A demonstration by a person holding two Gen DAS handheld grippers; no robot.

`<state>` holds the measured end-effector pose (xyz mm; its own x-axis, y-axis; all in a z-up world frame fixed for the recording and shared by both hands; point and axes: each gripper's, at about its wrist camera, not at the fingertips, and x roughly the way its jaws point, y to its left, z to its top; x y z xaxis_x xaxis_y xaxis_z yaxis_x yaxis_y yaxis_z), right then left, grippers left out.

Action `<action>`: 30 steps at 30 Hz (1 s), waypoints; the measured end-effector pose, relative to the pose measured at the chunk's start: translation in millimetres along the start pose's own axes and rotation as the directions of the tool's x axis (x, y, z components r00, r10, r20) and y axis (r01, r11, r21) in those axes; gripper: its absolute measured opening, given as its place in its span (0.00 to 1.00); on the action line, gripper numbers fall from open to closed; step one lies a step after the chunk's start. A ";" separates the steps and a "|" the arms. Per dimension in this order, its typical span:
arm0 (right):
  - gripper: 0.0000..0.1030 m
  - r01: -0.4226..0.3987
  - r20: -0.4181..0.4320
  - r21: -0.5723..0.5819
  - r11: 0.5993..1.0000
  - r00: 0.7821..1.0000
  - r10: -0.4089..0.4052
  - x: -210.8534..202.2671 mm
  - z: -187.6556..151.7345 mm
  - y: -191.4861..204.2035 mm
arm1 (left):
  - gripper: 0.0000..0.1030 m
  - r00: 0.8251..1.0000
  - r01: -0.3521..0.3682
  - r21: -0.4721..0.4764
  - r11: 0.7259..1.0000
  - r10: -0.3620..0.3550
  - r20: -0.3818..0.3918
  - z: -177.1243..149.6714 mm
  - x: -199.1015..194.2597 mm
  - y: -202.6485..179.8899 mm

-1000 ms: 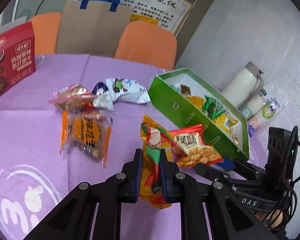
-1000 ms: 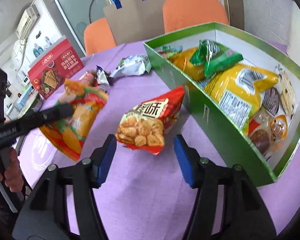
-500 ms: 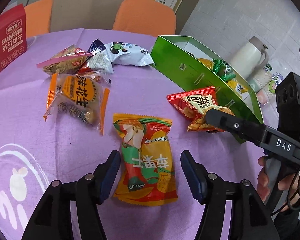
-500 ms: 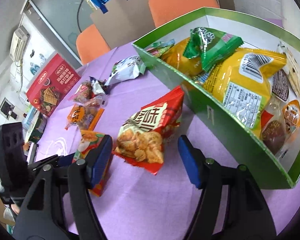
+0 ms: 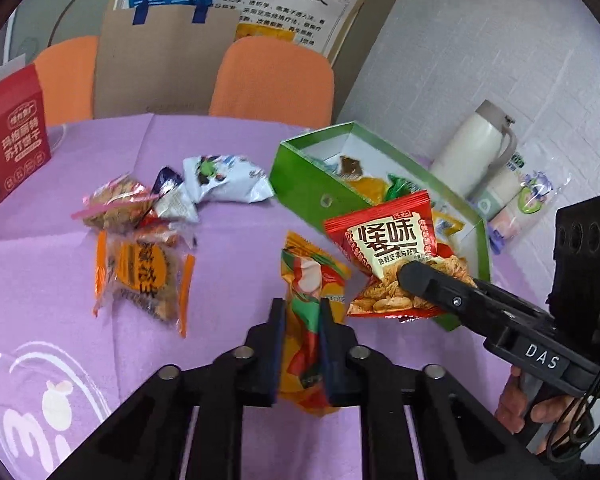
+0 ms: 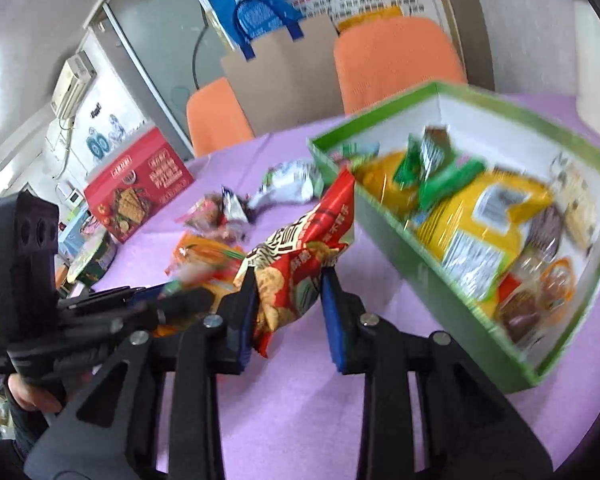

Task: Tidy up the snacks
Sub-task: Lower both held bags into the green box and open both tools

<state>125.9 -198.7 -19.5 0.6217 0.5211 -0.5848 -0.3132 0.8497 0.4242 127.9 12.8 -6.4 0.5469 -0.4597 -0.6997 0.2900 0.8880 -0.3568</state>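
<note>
Half a second ago both packets lay flat on the purple tablecloth (image 5: 240,184) between spread fingers; now each is pinched and lifted off the cloth. Our left gripper (image 5: 302,344) is clenched on the orange-and-green packet (image 5: 308,280), which stands upright between its pads. Our right gripper (image 6: 288,312) has its jaws closing on the red nut-snack bag (image 6: 300,264), the pads already pressing its sides, and the bag hangs tilted just beside the near wall of the green box (image 6: 400,240).

As for progress, we judge the job roughly half done. The box already holds a good heap: a large yellow bag (image 6: 484,216), a green packet (image 6: 440,176) and several small brown sweets toward the right end. Left on the table are the orange-edged biscuit pack (image 5: 140,276), the pink-sealed packet (image 5: 112,204), a small dark-and-silver wrapper and the white-blue bag (image 5: 224,178), all clustered left of the box. The two packets we hold have yet to go over the rim, and then those four remain.
</note>
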 end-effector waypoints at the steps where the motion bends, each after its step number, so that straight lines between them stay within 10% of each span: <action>1: 0.31 -0.001 0.029 -0.005 1.000 1.000 0.001 -9.3 5.0 0.3 | 0.15 1.000 0.021 -0.007 1.000 -0.021 0.016 6.5 -4.6 -2.7; 13: 0.31 0.142 0.240 0.060 0.988 0.959 -0.153 -86.0 42.8 -47.4 | 0.15 0.990 0.067 0.064 0.996 -0.074 0.119 84.6 2.6 -56.8; 30: 0.32 0.179 0.202 0.225 0.958 0.953 -0.225 -57.4 51.4 -136.8 | 0.15 0.995 0.081 0.017 0.997 -0.082 0.063 146.2 114.7 -96.8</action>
<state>169.9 -348.9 -8.4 0.8083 0.2890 -0.5129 -0.0275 0.8888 0.4575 277.4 -127.0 38.4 0.5694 -0.5308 -0.6277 0.3470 0.8474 -0.4019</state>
